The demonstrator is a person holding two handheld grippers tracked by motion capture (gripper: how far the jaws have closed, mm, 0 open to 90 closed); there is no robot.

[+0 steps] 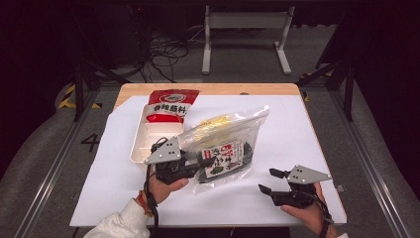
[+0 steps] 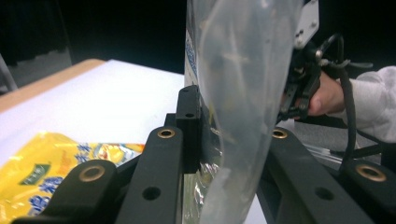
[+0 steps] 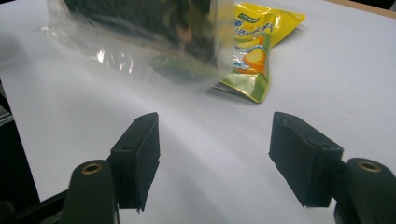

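Gripping the clear bag (image 1: pixel 225 148) by its near edge, the left gripper (image 1: pixel 207 162) has its jaws clamped on the plastic — in the left gripper view the film (image 2: pixel 233 116) stands pinched upright between the black pads, lifted a bit off the sheet. Closer to the person, the right gripper (image 1: pixel 271 181) sits low over the white sheet (image 1: pixel 297 129), jaws apart w/ nothing between them; its own view has both pads (image 3: pixel 140 154) bare over the paper, the bag's bottom edge (image 3: pixel 140 60) hanging just ahead.

Inside the bag: a dark packet w/ a red-and-white label (image 1: pixel 223 157) and something yellow higher up. Behind it, a yellow snack pack (image 3: pixel 254 51) lies flat on the sheet, partly under the bag. Farther back sits a cream tray (image 1: pixel 143 144), w/ a red pouch (image 1: pixel 171 105) resting on its far end.

Step in hand, as I read it: one-hand lift of the bag, second hand free after letting go. Next move prob. calls for the right gripper to come in and take the opposite edge or the mouth — thin slippery film, so approach square to the edge, close on a flat bit, not on the bulge of the contents.
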